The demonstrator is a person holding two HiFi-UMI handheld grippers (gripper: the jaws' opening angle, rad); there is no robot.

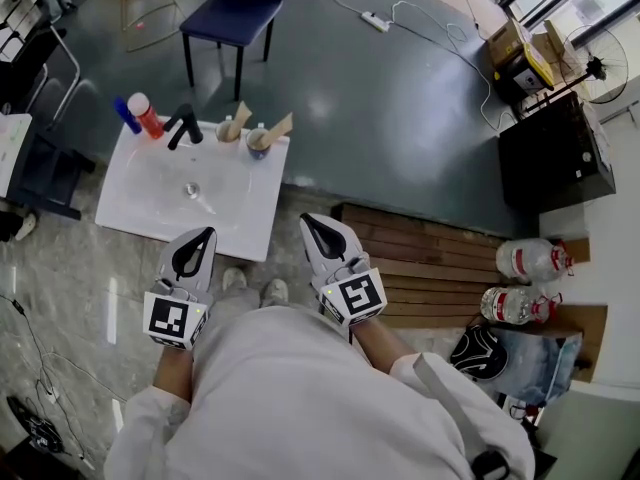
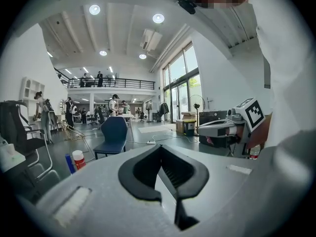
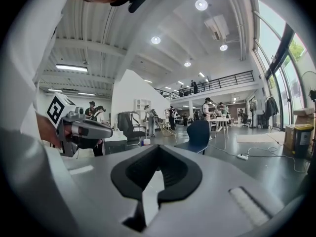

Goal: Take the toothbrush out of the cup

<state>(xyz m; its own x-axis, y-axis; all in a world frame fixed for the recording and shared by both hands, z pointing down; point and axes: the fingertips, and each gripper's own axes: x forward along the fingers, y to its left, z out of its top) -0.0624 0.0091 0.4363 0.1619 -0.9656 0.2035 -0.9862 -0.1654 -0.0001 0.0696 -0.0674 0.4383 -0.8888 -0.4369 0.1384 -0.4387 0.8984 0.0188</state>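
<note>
A white sink basin (image 1: 150, 203) stands ahead of me with a black faucet (image 1: 183, 125) on its back rim. Right of the faucet are two cups: a pale cup (image 1: 229, 129) and a bluish cup (image 1: 259, 142), each with a tan toothbrush-like handle (image 1: 281, 126) leaning out of it. My left gripper (image 1: 206, 231) hovers over the sink's near edge, shut and empty. My right gripper (image 1: 306, 218) is just right of the sink's near corner, also shut and empty. In both gripper views the jaws meet with nothing between them, and the cups are hidden.
A red-and-white bottle (image 1: 146, 115) and a blue item (image 1: 126, 116) stand at the sink's back left. A blue chair (image 1: 235, 8) is beyond the sink. To the right are a wooden slatted platform (image 1: 430, 258), water bottles (image 1: 530, 260) and a black cabinet (image 1: 555, 153).
</note>
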